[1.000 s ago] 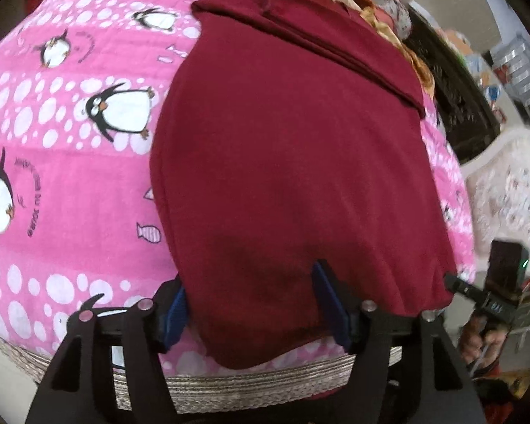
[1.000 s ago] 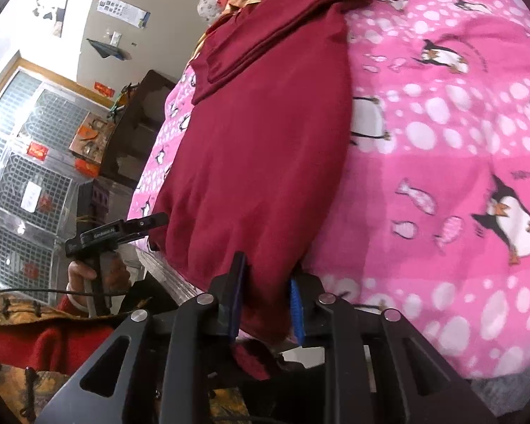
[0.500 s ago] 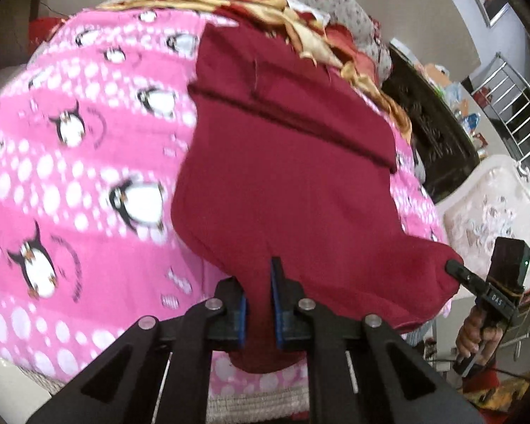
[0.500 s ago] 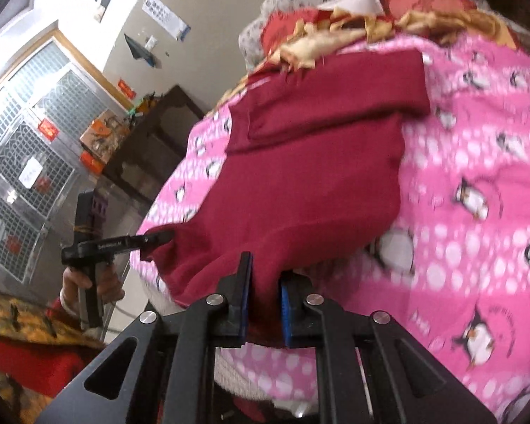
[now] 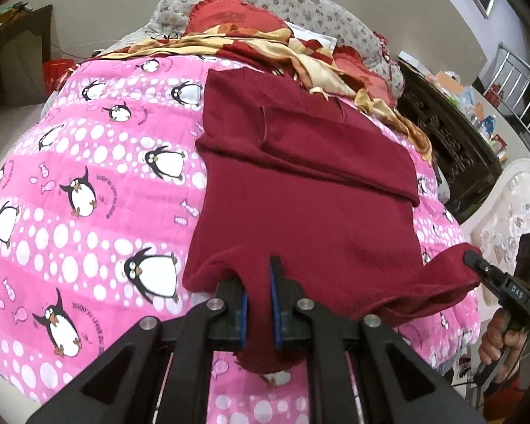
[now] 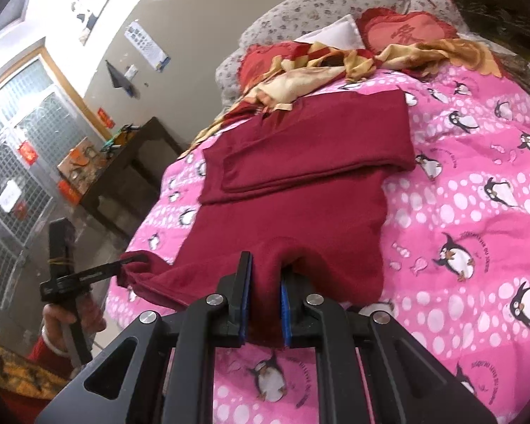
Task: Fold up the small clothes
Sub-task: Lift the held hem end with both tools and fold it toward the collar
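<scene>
A dark red garment (image 5: 300, 194) lies flat on the pink penguin blanket (image 5: 88, 183), its sleeves folded across the far end (image 5: 335, 141). My left gripper (image 5: 259, 296) is shut on the near hem, which bunches between the blue pads. The right gripper (image 5: 471, 259), held by a hand, pinches the hem's other corner at the right. In the right wrist view the right gripper (image 6: 265, 293) is shut on the garment (image 6: 293, 212) hem. There the left gripper (image 6: 123, 265) holds the far-left corner. The hem hangs lifted between both grippers.
Pillows (image 5: 300, 10) and a crumpled yellow-red cloth (image 5: 265, 46) lie at the head of the bed. A dark wooden cabinet (image 5: 452, 148) and a white patterned chair (image 5: 505, 212) stand beside the bed. A dark side table (image 6: 123, 169) stands by the window grille.
The left jaws closed on the near hem. Both grippers rose and tilted up, lifting the hem off the blanket; the head of the bed came into view.
</scene>
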Tool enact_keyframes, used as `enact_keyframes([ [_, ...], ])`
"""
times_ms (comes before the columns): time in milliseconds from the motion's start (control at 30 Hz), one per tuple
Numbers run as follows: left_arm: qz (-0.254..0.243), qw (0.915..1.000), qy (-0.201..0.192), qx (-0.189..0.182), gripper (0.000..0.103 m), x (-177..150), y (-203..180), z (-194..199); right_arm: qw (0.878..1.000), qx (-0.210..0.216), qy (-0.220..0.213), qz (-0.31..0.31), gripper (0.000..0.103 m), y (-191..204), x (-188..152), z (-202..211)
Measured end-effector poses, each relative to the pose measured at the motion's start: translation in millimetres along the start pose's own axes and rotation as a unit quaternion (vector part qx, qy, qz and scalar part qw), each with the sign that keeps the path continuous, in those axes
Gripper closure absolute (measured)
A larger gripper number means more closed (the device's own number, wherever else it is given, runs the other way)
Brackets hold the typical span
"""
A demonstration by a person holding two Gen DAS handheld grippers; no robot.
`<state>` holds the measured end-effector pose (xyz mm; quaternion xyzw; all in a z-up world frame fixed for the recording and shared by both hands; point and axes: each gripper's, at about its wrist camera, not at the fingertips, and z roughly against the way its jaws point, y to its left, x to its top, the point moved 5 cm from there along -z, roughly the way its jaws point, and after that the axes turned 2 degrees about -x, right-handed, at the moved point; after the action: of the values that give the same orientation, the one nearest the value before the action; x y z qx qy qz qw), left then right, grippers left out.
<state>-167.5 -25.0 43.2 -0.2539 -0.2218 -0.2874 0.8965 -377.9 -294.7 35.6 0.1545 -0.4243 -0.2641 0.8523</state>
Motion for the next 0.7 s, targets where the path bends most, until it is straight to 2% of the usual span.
enact_keyframes([
  [367,-0.006,0.9997,-0.021,0.011,0.093,36.3,-1.1,-11.6,0.998,-0.013,-0.032,-0.059,0.075,-20.3,29.2,-13.1],
  [500,-0.014,0.9994,-0.029,0.015,0.093,45.8,-6.2,-13.2,0.998,-0.021,-0.031,-0.040,0.075,-17.2,38.0,-14.8],
  [567,-0.019,0.9992,-0.031,0.018,0.093,50.3,-7.6,-16.3,0.999,-0.039,-0.030,-0.021,0.075,-14.5,41.7,-15.3],
  [700,-0.025,0.9989,-0.033,0.024,0.093,61.8,-8.9,-23.4,0.998,-0.043,-0.032,-0.022,0.075,-18.4,49.5,-20.3],
])
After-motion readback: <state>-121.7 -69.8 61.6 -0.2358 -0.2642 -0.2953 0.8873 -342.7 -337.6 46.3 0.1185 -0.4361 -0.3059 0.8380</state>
